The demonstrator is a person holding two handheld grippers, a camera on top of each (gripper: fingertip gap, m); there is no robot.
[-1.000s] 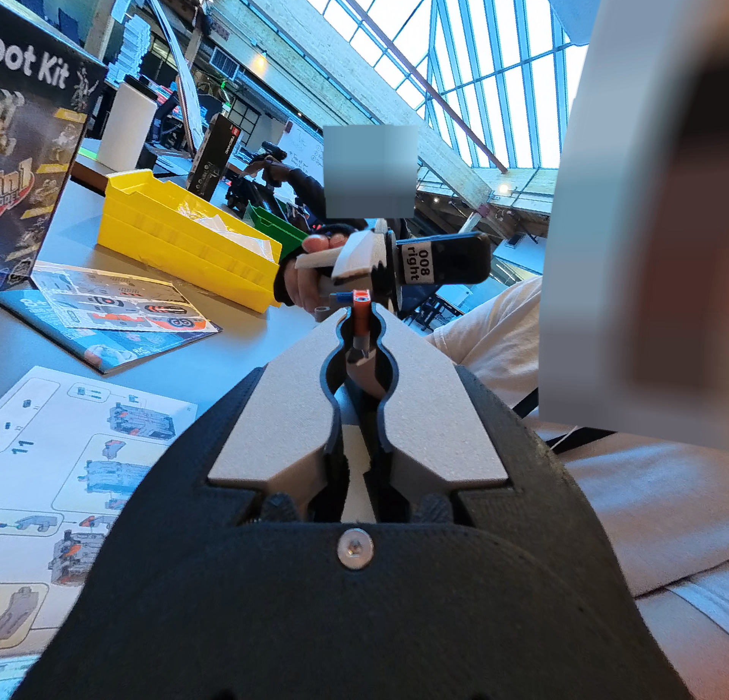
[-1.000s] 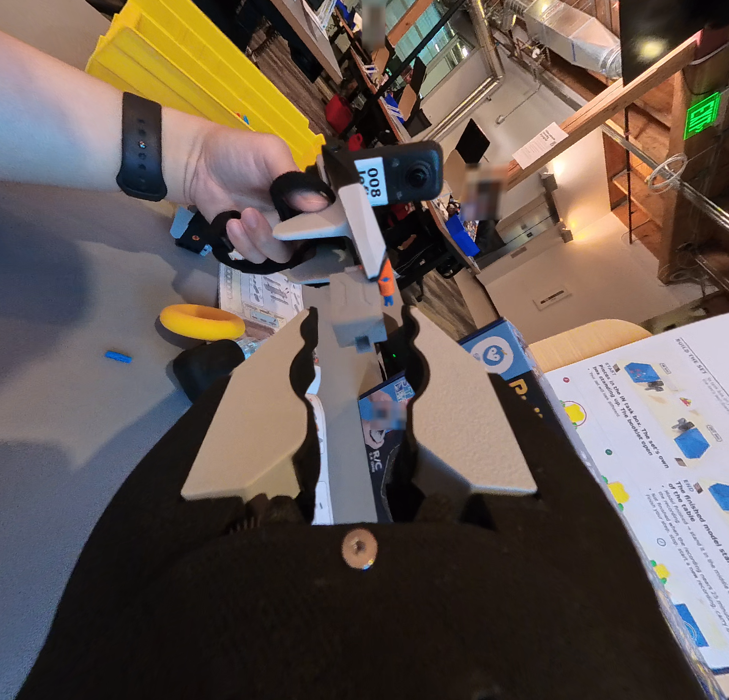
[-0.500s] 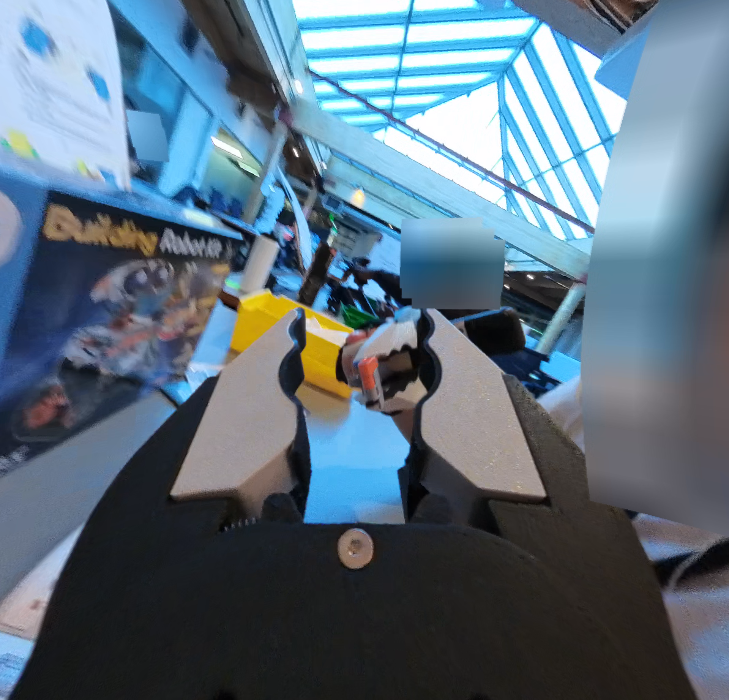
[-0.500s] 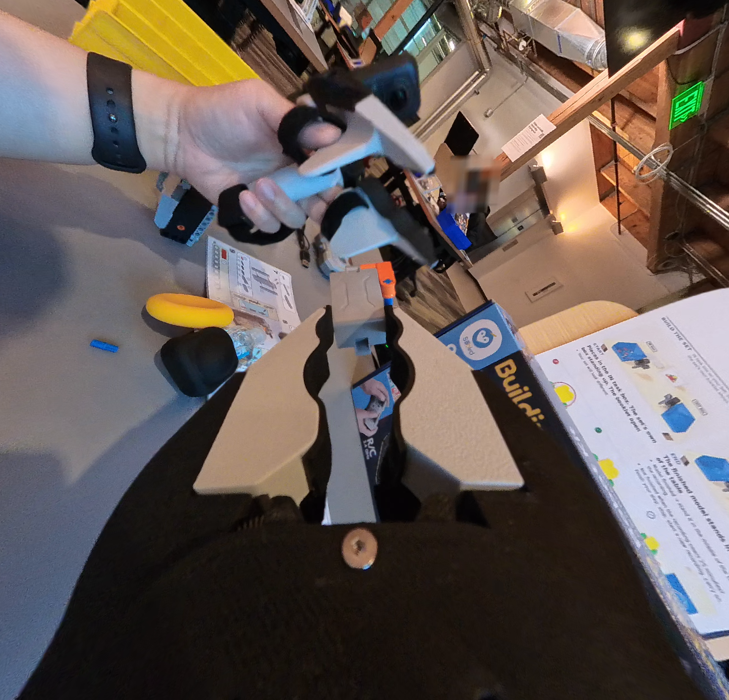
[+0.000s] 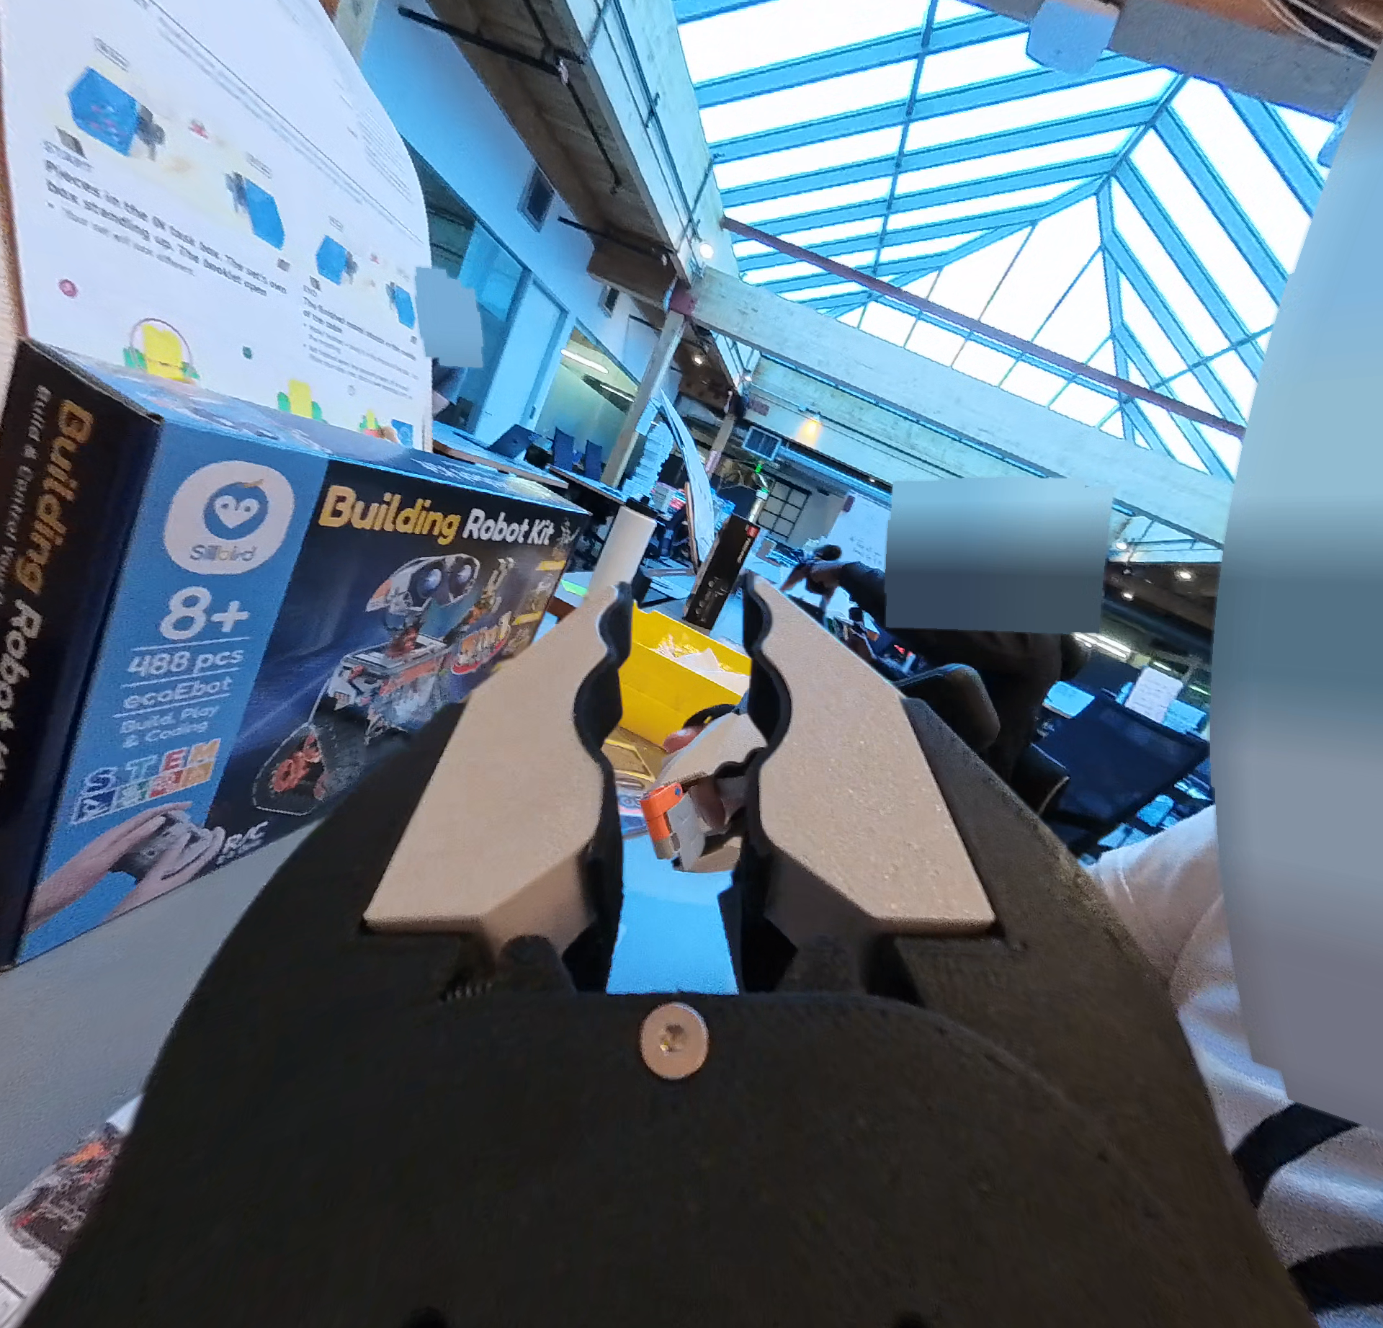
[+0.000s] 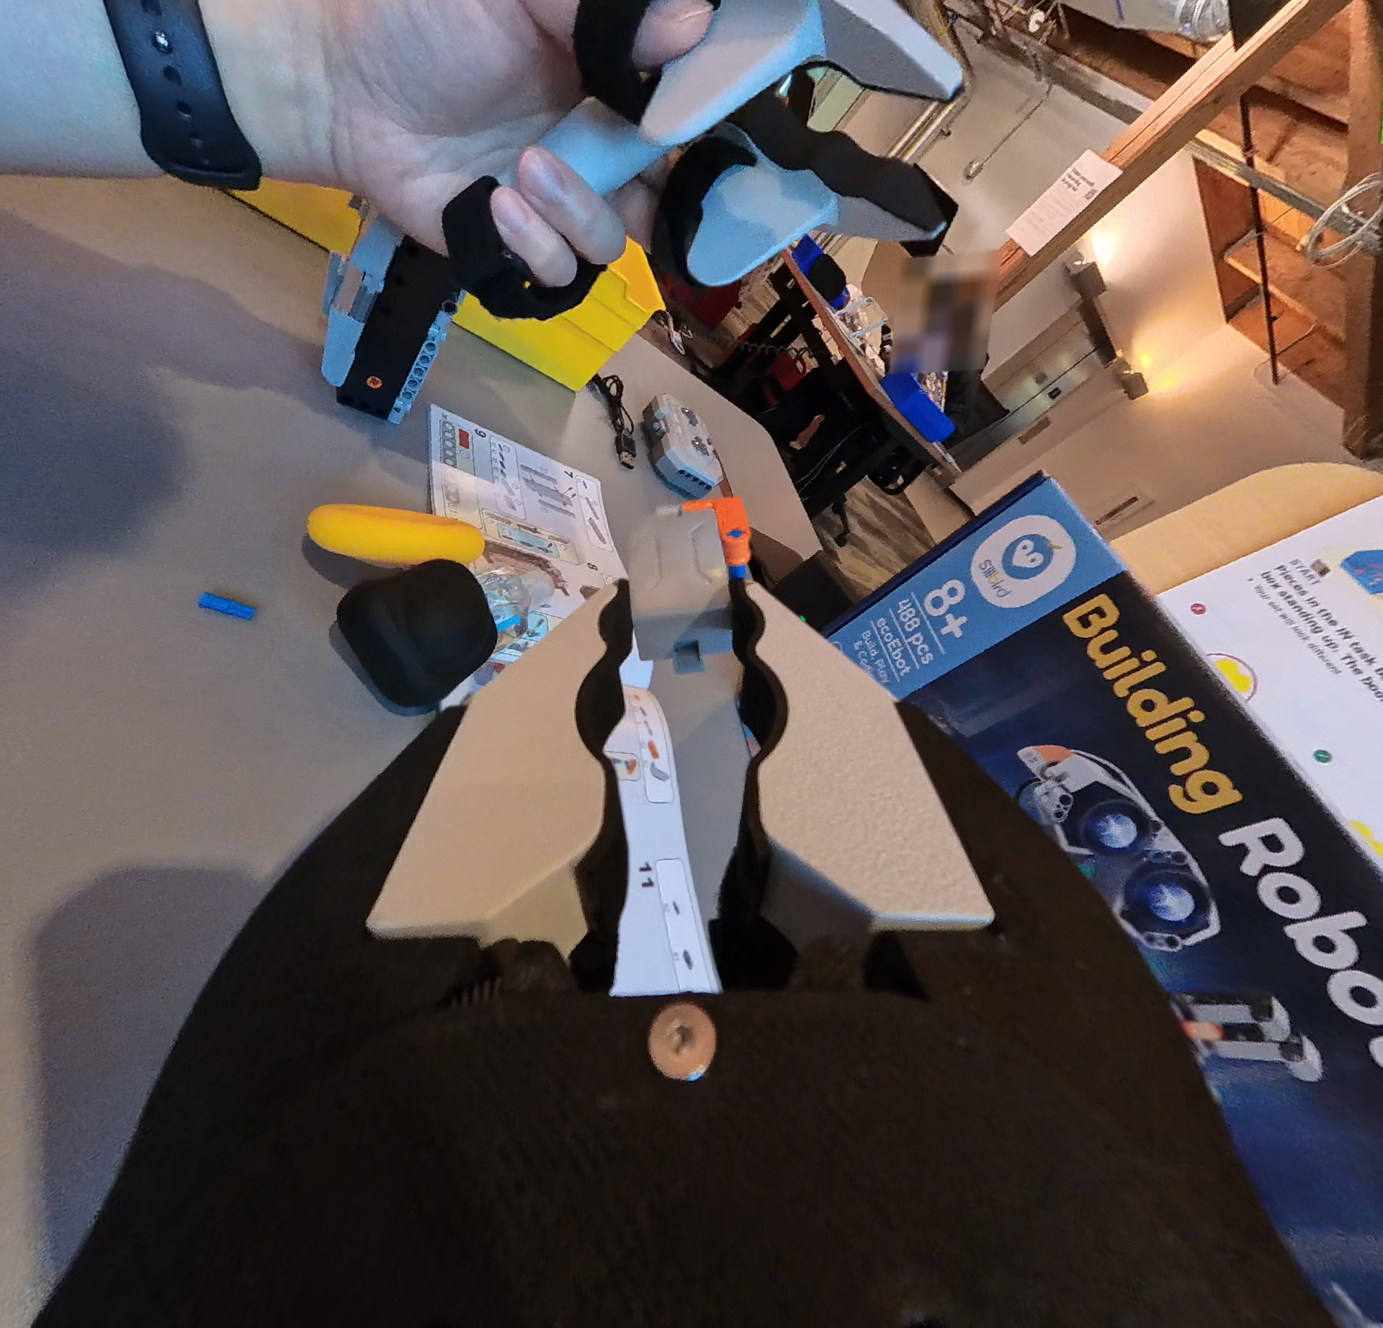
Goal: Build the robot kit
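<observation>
Your right gripper (image 6: 677,618) was clamped on a grey block (image 6: 677,596) with an orange connector (image 6: 730,525) on its corner, raised above the table. Your left gripper (image 5: 681,618) stood with its jaws apart and nothing between them — your left hand (image 6: 449,102) carried it high. How much had been built I couldn't tell; only the block and connector appeared joined. Below lay the grey table (image 6: 150,693) with a yellow ring (image 6: 393,534), a black wheel (image 6: 415,629), a small blue pin (image 6: 226,606), instruction sheets (image 6: 516,491) and a yellow bin (image 6: 569,326); a kit box (image 5: 247,656) stood nearby — under a glass roof (image 5: 1010,191).
</observation>
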